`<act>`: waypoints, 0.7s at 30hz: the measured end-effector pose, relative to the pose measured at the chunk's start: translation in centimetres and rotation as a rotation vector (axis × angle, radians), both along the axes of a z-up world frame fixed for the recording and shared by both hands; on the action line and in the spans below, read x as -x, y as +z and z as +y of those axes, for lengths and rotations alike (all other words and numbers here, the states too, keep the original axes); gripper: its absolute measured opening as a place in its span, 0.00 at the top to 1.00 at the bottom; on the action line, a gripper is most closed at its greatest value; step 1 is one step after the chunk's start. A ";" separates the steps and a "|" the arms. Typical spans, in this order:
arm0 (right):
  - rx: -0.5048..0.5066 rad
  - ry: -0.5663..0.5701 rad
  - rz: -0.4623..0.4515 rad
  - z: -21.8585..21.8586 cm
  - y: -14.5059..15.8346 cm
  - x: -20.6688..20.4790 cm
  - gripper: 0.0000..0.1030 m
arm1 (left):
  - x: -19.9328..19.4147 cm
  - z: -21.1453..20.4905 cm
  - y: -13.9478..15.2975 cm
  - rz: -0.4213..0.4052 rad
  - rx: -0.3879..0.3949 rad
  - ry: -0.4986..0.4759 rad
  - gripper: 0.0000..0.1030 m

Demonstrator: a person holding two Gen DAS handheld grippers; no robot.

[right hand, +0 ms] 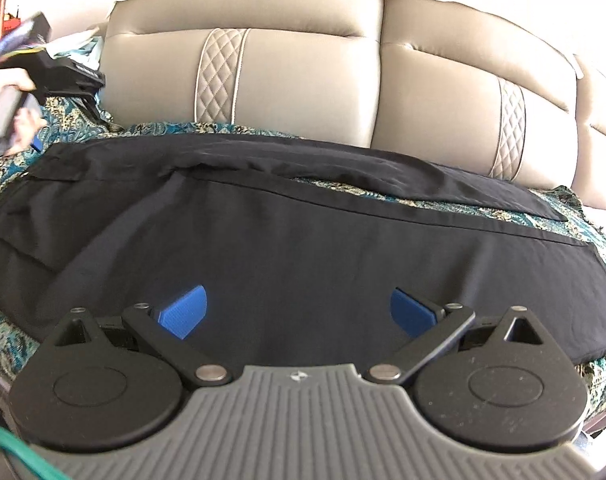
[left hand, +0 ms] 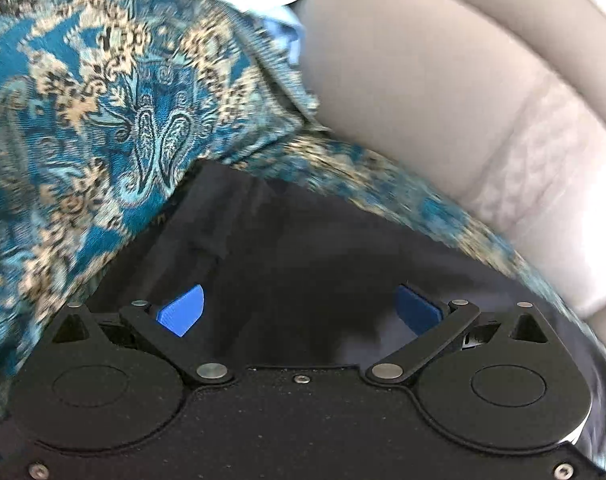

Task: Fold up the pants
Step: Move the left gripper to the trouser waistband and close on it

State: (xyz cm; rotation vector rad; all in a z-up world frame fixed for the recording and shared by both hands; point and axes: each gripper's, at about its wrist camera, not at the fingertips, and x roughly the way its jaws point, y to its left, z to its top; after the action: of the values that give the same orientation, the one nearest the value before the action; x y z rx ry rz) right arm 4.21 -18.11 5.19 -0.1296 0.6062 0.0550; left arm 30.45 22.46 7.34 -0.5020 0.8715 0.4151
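Black pants (right hand: 287, 240) lie spread flat across a teal and gold patterned blanket (right hand: 599, 232) on a sofa seat, waist at the left, two legs running to the right with a strip of blanket between them. My right gripper (right hand: 299, 312) is open and empty, just above the near leg. My left gripper (left hand: 299, 308) is open and empty over a corner of the pants (left hand: 303, 248) by the blanket (left hand: 103, 100). The left gripper also shows in the right wrist view (right hand: 37, 142), held in a hand above the waist end.
The beige leather sofa back (right hand: 303, 76) with quilted stripes rises right behind the pants, and also shows in the left wrist view (left hand: 443, 80). Light blue and white cloth (left hand: 279, 20) lies at the blanket's far edge.
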 end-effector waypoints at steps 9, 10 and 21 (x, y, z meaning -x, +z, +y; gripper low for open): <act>-0.064 -0.125 0.021 -1.3 -0.8 -0.6 0.00 | -8.1 1.7 -4.4 0.100 -0.060 0.294 0.00; -0.080 -0.138 0.032 -1.3 -1.0 -0.7 0.00 | -8.7 1.4 -4.9 0.129 -0.100 0.297 0.00; -0.176 -0.202 0.039 -0.9 -0.9 -0.8 0.00 | -6.8 0.2 -5.1 0.124 -0.199 0.306 0.65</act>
State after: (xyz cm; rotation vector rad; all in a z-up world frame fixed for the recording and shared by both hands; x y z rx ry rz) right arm 4.99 -19.05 4.24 0.1035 0.6483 -0.0851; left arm 37.28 22.67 2.22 -0.4293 0.8634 0.8115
